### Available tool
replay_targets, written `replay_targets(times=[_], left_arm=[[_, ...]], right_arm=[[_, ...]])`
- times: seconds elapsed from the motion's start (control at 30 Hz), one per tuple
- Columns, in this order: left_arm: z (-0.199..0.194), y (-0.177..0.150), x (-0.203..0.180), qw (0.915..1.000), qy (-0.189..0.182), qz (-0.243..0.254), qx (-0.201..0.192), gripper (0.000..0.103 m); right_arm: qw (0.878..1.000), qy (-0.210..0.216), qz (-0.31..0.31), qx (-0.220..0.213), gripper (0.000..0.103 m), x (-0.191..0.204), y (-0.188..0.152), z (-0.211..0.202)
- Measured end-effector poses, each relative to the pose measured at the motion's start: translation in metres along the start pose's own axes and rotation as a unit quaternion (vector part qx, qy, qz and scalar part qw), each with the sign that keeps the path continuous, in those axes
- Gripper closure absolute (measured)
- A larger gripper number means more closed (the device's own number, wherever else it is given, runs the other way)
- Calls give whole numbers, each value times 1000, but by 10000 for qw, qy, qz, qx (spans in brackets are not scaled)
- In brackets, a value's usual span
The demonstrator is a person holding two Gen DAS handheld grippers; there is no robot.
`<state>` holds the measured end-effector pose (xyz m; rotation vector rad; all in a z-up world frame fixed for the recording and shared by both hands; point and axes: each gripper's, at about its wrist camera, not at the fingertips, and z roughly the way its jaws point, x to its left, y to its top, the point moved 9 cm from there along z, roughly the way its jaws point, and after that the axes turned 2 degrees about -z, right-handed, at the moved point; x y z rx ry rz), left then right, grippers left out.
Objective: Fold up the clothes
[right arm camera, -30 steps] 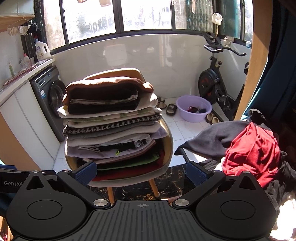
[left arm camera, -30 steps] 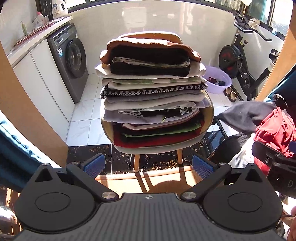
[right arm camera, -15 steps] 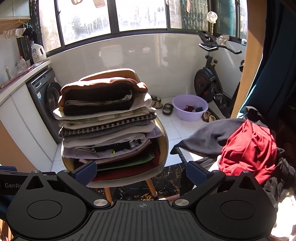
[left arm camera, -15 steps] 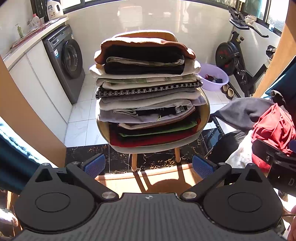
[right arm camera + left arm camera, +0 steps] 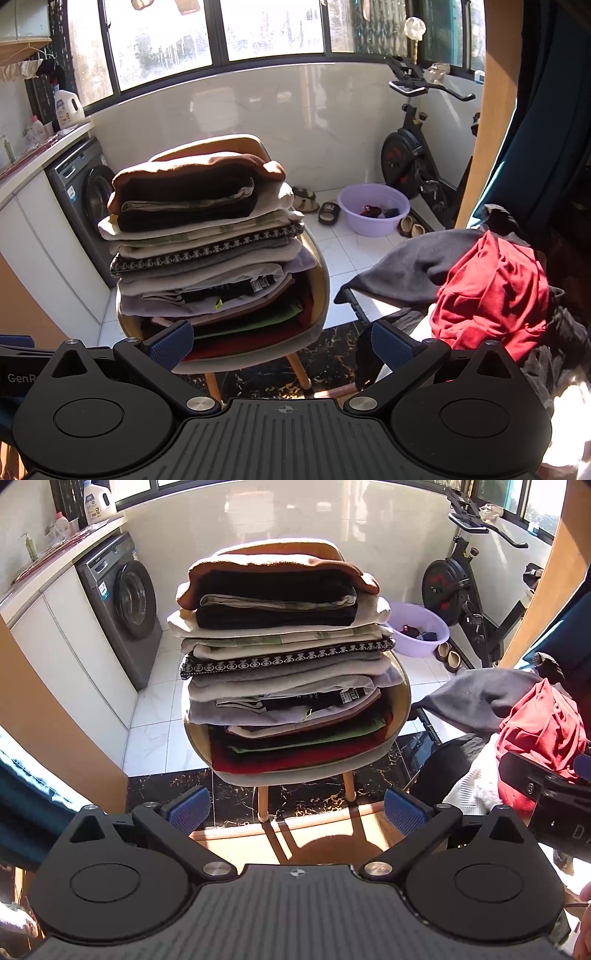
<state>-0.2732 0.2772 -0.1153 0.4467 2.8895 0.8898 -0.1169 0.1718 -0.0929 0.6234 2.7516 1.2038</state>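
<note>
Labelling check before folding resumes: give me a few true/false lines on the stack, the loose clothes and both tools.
1. The folded stack sits on a chair. True.
2. The left tool grips a shirt. False: open, holding nothing.
3. A red garment lies unfolded right of the chair. True.
4. The right tool is shut. False: open, empty.
5. The purple basin sits on the washing machine. False: it is on the floor.

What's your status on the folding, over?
Both tongs, left and right, open, empty. Folded stack fills chair. Unfolded red top and grey garment wait right. Nothing blocking.
</note>
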Motion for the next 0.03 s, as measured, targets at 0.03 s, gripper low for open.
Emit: replay_targets(times=[0.03], left_arm=[[0,0,0,10000,4,7,-2,0]], right_arm=[[10000,2,-6,1,1,0,0,0]])
